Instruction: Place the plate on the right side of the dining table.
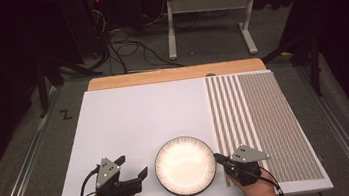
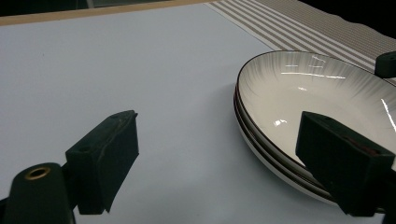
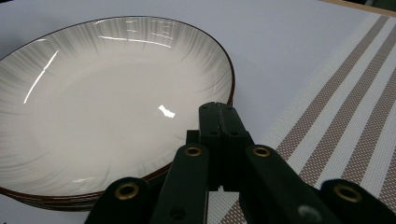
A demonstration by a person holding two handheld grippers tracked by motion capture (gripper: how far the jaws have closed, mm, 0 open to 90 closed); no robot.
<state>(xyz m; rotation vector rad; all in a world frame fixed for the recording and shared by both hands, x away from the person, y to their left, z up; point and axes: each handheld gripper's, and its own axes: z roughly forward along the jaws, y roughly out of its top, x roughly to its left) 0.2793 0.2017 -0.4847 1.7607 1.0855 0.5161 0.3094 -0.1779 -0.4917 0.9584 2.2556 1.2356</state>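
Fingers spread wide on my left gripper [image 1: 133, 166], which sits just left of the stacked plates [image 1: 185, 165]. My right gripper [image 1: 219, 159] has its jaws pressed together empty, tip at the plates' right rim beside the striped mat [image 1: 260, 117]. I judge the right one nearer.

Bright overhead light, glare streaks on the glossy plate [image 3: 107, 98], dark surroundings, blurred near claws.

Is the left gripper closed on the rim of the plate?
No, in the left gripper view the left gripper has its jaws wide apart, with the plate beside one jaw and nothing held between them.
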